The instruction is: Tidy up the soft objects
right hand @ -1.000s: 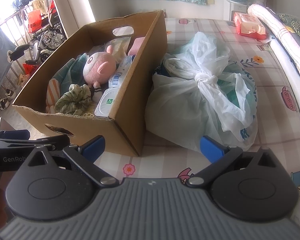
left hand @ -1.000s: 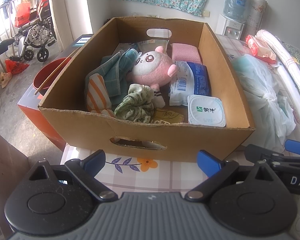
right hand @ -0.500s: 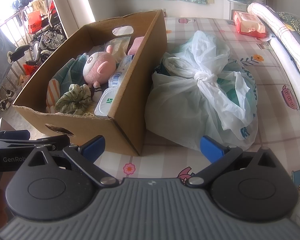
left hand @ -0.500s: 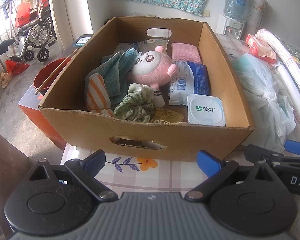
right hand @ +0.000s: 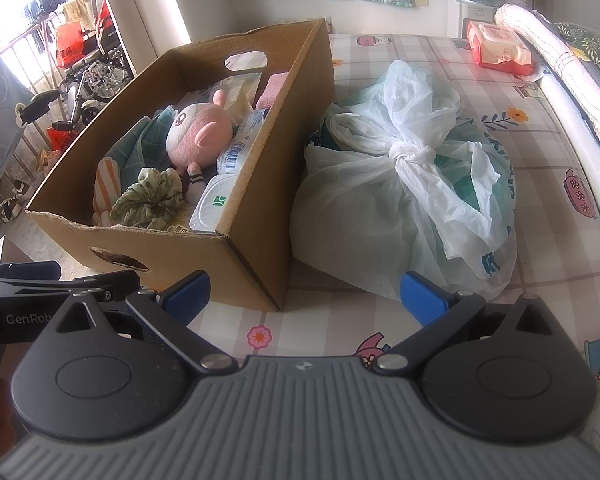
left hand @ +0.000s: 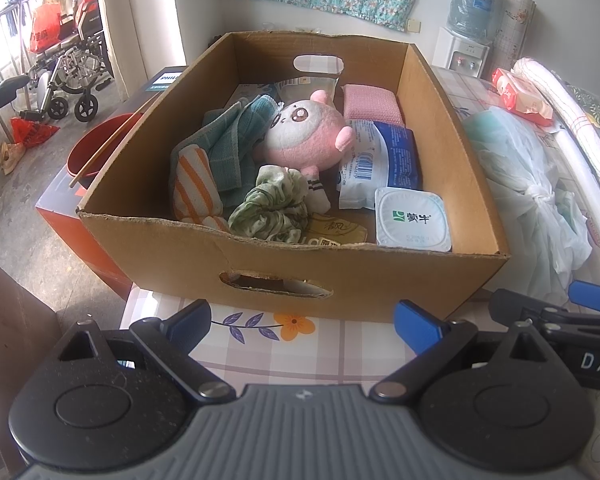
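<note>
Left wrist: "DAS" on right gripper [left hand: 572, 304].

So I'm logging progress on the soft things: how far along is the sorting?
Barely begun. Done: nothing visibly sorted; the plush toy, green scrunchie and towels lie mixed with packets in the cardboard box. In hand: nothing; left hand-held gripper and right hand-held gripper are open. Left: all sorting.
</note>
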A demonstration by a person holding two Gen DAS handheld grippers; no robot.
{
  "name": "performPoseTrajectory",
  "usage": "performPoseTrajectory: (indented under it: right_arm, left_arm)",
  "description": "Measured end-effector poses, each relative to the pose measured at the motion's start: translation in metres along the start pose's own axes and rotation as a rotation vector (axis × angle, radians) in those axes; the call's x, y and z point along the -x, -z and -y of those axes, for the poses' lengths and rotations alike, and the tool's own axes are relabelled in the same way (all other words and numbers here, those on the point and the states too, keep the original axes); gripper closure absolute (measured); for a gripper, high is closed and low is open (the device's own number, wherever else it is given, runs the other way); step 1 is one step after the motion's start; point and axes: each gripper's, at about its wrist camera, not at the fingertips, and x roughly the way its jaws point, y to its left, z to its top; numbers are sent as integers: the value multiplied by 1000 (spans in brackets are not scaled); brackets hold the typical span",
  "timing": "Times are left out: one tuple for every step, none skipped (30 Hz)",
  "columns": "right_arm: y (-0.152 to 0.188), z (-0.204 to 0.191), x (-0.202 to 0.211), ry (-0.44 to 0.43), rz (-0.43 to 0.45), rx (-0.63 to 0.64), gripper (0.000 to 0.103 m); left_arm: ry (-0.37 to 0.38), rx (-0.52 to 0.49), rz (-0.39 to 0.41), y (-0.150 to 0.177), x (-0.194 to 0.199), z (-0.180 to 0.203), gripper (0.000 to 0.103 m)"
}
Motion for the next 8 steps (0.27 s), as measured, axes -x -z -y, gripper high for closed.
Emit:
performPoseTrajectory:
  right_arm:
    - [1,0,0,0,0,0,1]
    - [1,0,0,0,0,0,1]
    - [1,0,0,0,1,0,1]
    - [1,0,0,-1,0,0,1]
    - [1,0,0,-1,-1,-1,1]
    - [1,0,0,0,1,0,1]
    - [1,0,0,0,0,1,1]
    - [1,0,0,0,1,2,1]
  left_arm:
    - [0,0,0,0,0,0,4]
    - [0,0,0,0,0,0,4]
    - [0,0,-1,0,0,0,4]
    - [-1,0,0,0,0,0,4]
    - [-1,0,0,0,0,0,4]
    - [0,0,0,0,0,0,4]
    - [0,0,-1,-1,0,0,4]
    - [0,1,-1,-1,0,0,4]
